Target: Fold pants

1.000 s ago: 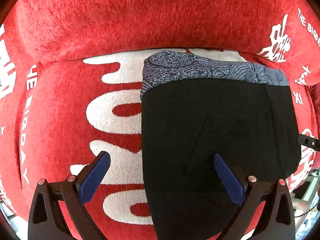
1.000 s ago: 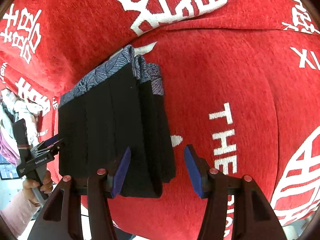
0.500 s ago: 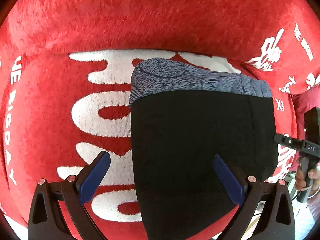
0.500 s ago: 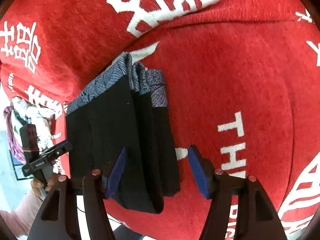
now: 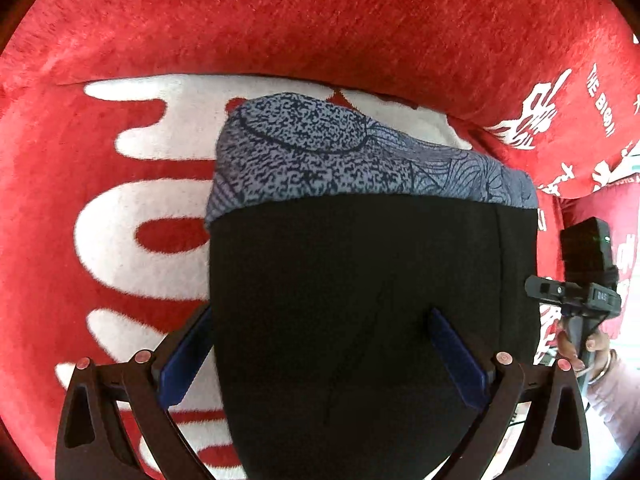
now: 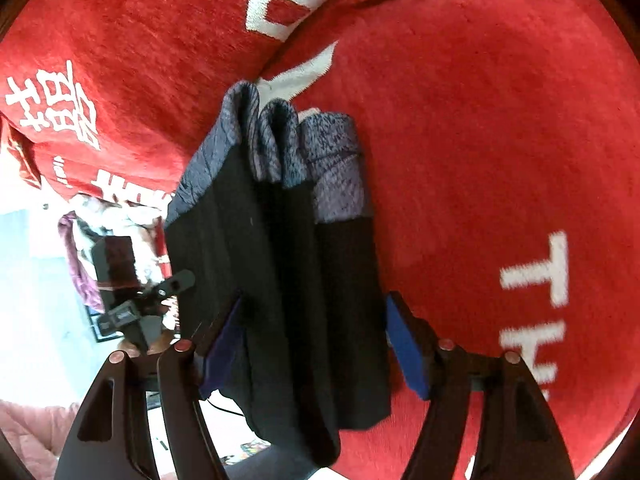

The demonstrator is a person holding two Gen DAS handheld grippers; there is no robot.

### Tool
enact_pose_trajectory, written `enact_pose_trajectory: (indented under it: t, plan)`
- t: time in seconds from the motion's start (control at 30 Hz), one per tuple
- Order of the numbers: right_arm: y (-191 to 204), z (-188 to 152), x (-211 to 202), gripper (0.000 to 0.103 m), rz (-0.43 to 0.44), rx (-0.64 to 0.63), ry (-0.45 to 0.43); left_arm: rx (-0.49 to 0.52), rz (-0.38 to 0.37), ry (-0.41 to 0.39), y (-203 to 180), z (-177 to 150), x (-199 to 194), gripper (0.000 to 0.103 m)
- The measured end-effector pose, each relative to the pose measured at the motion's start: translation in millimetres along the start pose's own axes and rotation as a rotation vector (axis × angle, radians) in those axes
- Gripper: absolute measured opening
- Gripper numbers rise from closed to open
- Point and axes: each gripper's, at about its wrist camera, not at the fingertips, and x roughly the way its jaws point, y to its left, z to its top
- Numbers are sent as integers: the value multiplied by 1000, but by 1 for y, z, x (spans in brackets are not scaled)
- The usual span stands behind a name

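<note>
The black pants [image 5: 360, 288] lie folded into a compact stack on a red cushion, their grey patterned waistband [image 5: 340, 152] at the far end. My left gripper [image 5: 320, 352] is open, its blue pads either side of the stack's near end, the left pad partly behind the cloth. In the right wrist view the folded pants [image 6: 288, 264] show several layers. My right gripper [image 6: 316, 344] is open and straddles the stack's near end without pinching it.
The red plush cover [image 5: 320, 28] with white lettering spans seat and backrest. The other gripper and its hand show at the edge of each view [image 5: 580, 292] [image 6: 132, 296]. Clothes and a floor lie beyond the sofa's left edge [image 6: 80, 240].
Both grippers have moved closer to the folded pants, which now fill more of each view. The right gripper's pads now straddle the stack. Both jaws stay open.
</note>
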Motion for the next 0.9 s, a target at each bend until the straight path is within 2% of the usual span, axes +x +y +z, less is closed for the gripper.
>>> enact_pose_trajectory:
  t: [0.1, 0.3, 0.37, 0.43, 0.47, 0.6, 0.73, 0.9]
  plan:
    - [-7, 9, 10, 79, 74, 44, -3, 15, 0, -25, -2, 0, 2, 103]
    - [-5, 9, 13, 78, 66, 41, -17, 7, 10, -18, -4, 3, 4, 103]
    - [-4, 8, 12, 72, 54, 50, -24, -11, 12, -16, -4, 3, 4, 103]
    - [-2, 5, 7, 63, 40, 39, -32, -11, -9, -30, -7, -1, -1, 94]
    - [-2, 5, 6, 58, 43, 41, -38, -8, -27, -40, -9, -3, -3, 82]
    - [-1, -4, -3, 51, 112, 87, -70, 42, -26, -87, -16, -15, -27, 64]
    - [2, -19, -14, 46, 198, 125, -84, 61, -42, -91, -18, -27, -50, 60]
    - [25, -47, -14, 46, 215, 99, -60, 66, -36, -88, -10, -53, -79, 60]
